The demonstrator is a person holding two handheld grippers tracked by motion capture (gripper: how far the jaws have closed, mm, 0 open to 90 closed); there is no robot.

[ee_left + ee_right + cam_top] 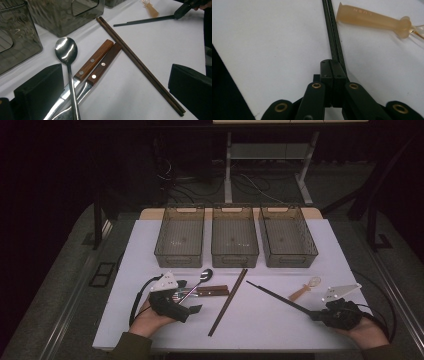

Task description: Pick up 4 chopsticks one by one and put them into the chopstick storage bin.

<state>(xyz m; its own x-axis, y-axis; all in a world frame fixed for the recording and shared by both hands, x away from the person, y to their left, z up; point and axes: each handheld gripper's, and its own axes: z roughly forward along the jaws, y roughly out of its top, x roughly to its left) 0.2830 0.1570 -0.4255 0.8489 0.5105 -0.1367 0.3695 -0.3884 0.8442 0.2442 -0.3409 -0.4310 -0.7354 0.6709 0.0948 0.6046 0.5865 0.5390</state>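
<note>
My right gripper (315, 314) is shut on the near end of a pair of black chopsticks (277, 296) that lies low over the white table (150, 240) at the right. In the right gripper view the jaws (333, 72) meet around the black chopsticks (332, 32). My left gripper (188, 296) is open at the front left. Between its wide-apart jaws (112, 100) lie a metal spoon (66, 51) and two wooden-handled utensils (98, 63). A pair of brown chopsticks (229, 301) lies diagonally mid-table, just right of them.
Three smoky clear bins (180, 236), (234, 236), (287, 236) stand in a row at the back. A small tan plastic spoon (303, 291) lies beside the black chopsticks. The table's front edge is close to both hands.
</note>
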